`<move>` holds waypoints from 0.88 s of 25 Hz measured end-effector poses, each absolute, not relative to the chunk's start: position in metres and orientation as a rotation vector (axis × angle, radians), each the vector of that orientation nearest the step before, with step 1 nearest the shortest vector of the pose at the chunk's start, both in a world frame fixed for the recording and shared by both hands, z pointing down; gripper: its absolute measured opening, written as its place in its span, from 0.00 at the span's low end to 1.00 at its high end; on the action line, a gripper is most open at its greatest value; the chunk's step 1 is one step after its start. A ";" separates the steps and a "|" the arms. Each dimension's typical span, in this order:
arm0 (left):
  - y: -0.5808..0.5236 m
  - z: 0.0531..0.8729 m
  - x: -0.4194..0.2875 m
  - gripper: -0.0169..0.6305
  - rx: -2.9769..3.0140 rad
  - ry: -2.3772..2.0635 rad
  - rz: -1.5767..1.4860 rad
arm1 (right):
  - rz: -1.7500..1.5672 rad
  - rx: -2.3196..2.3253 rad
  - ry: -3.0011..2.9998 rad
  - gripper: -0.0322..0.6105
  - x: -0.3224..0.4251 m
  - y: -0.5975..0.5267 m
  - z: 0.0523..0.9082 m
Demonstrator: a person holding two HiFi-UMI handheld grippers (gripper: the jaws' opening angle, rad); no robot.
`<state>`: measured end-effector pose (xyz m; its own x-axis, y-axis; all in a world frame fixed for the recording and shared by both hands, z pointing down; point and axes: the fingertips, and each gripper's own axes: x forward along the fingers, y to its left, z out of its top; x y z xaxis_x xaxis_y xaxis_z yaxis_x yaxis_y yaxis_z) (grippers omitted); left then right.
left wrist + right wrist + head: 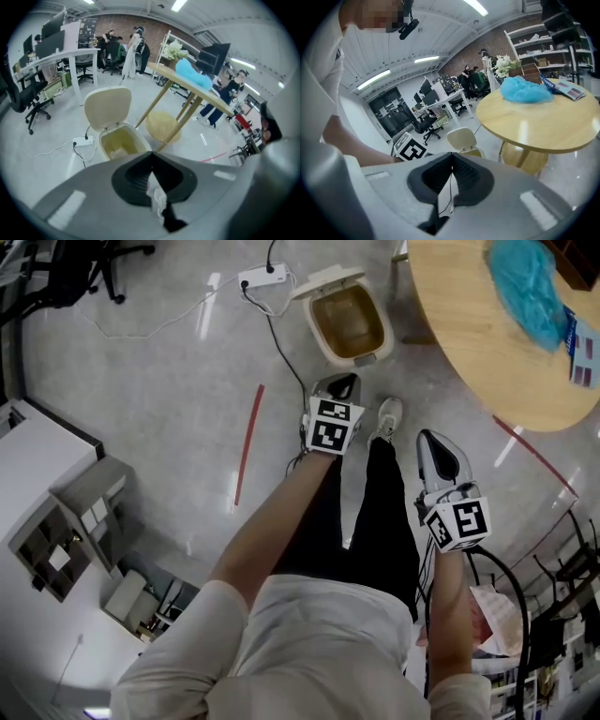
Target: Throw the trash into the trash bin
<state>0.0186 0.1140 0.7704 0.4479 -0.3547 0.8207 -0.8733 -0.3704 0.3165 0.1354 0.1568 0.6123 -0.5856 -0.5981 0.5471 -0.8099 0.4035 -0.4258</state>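
Note:
The cream trash bin [313, 322] stands open on the floor beside the round wooden table [469, 334], its lid [328, 279] tipped back. The left gripper view looks into the bin [101, 139], whose inside is pale. My left gripper [343, 382] hangs just short of the bin, jaws together with nothing between them [151, 158]. My right gripper [434, 440] is further right, near the table's edge, also shut and empty [452, 155]. A crumpled blue bundle [525, 282] lies on the table, also seen in the right gripper view [525, 90].
A white power strip [262, 277] and its black cable [281, 352] lie left of the bin. A red strip [248, 442] marks the floor. White shelving [66, 540] is at the left, an office chair [84, 263] at the top left. Booklets [583, 352] lie on the table.

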 end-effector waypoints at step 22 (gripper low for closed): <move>0.118 0.634 0.002 0.03 2.010 -1.023 0.870 | 0.943 1.212 -2.359 0.05 0.128 0.149 0.519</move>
<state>0.0018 0.1184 0.6337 0.4604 -0.3770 0.8037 -0.8538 -0.4358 0.2847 0.1279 0.1492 0.5193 -0.5861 -0.5950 0.5499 -0.8101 0.4204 -0.4086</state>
